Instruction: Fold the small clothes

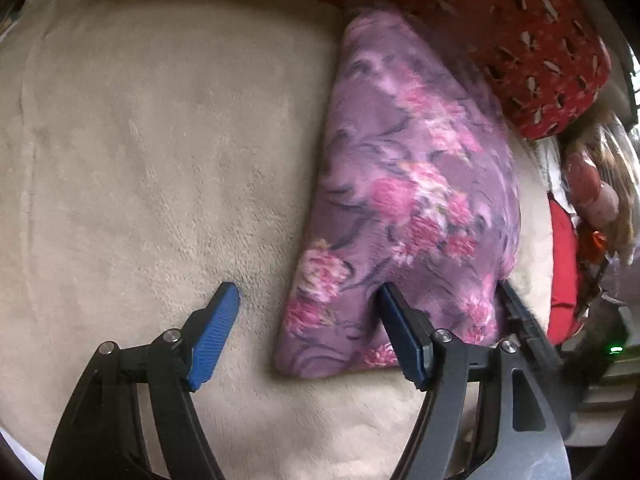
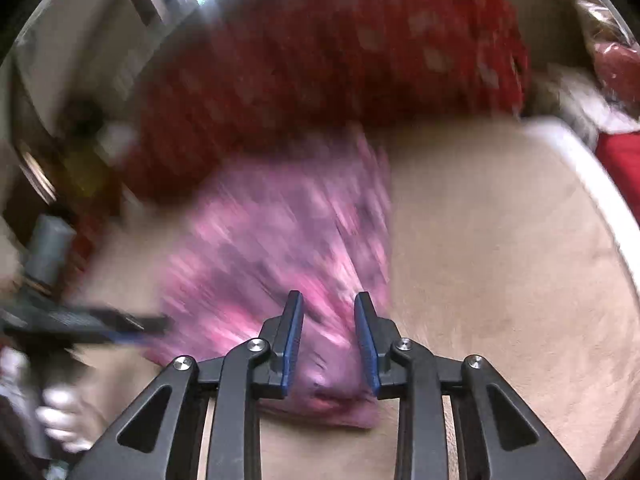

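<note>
Nearest the lens in the left wrist view, the left gripper stands with its blue-padded fingers spread wide and released — one pad over the bare beige blanket, the other resting at the near edge of the purple floral garment. The garment is a soft, plush piece printed with pink roses on a mauve ground; it lies folded into a rough triangle on the blanket, its point toward the red patterned pillow behind it. In the right wrist view, heavily blurred, the right gripper sits low over the garment's near corner, with a bunched fold of the fabric rising between its blue pads; the jaws are narrowed but a gap shows between them — whether they pinch the cloth cannot be told. The right gripper's dark finger also shows at the garment's right edge in the left view. No containers are in view.
</note>
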The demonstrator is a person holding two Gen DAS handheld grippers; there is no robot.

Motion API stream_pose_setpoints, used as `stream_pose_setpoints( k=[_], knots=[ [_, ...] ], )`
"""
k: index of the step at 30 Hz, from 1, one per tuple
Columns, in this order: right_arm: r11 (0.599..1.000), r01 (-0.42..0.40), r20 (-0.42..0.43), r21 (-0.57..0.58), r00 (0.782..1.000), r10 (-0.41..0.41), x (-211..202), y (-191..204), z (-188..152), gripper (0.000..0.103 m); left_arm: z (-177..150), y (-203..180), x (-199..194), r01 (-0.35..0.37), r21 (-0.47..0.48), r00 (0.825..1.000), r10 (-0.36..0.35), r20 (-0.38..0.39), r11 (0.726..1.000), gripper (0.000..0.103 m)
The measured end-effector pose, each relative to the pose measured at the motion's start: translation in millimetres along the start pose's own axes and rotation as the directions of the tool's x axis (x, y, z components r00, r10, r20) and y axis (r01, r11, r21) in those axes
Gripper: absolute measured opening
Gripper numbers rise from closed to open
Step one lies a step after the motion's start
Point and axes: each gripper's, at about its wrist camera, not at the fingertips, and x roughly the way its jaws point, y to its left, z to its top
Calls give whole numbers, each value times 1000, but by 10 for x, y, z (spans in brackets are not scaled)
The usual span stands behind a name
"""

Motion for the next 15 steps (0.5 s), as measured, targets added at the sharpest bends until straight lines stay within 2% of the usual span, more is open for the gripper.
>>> stream_pose_setpoints(
  k=[1, 2, 6, 11, 15],
  knots=[
    [999, 43, -20, -14, 999, -44, 145, 5, -84, 43, 1, -14, -10, 6, 5, 1000, -6, 7, 1000, 72],
    [999, 39, 37, -1, 999, -39, 129, 10, -126, 44, -1, -24, -23, 14, 12, 1000, -14, 9, 1000, 73],
    [998, 61, 44, 9, 997, -62, 154, 61, -156, 48, 3, -24, -17, 7, 31, 1000, -7, 8, 999, 74],
    [1000, 10, 39, 25, 999, -11, 185, 14, -119, 67, -33, -105, 7, -14, 55, 999, 12, 29, 998, 77],
    [999, 25, 21, -26, 999, -24, 171, 116, -111, 79, -48, -103, 8, -11, 62, 999, 9, 35, 998, 79]
  ],
)
